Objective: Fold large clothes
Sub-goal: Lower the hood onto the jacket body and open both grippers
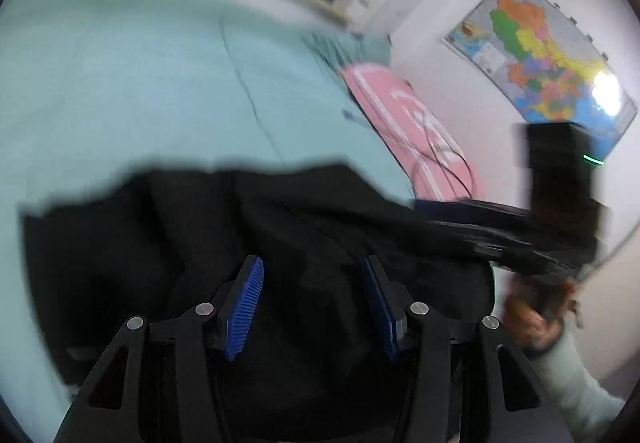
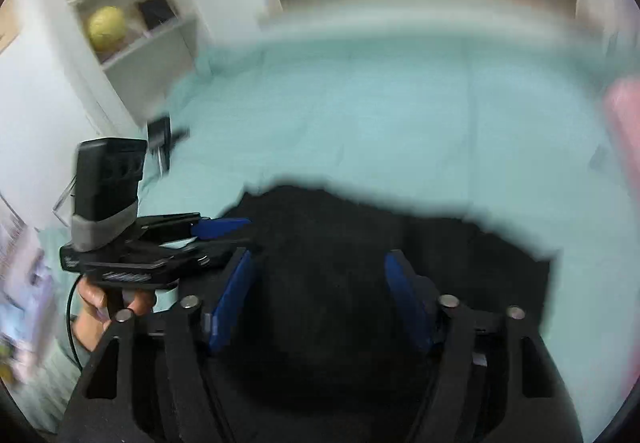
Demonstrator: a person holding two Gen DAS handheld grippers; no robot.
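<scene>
Black garment [image 1: 248, 243], bunched on bed's near edge; fold unfinished.
Dark cloth lies heaped and creased on the pale green sheet [image 1: 140, 83], not yet a flat, squared stack; judged mid-task, with smoothing and further folds left. Left gripper [image 1: 310, 303] and right gripper [image 2: 320, 299] hover over the heap, side by side, jaws apart, nothing clamped between the blue pads. Pink pillow [image 1: 400, 111] sits toward the bed's far right corner. Frames blurred; fold count cannot be told.
</scene>
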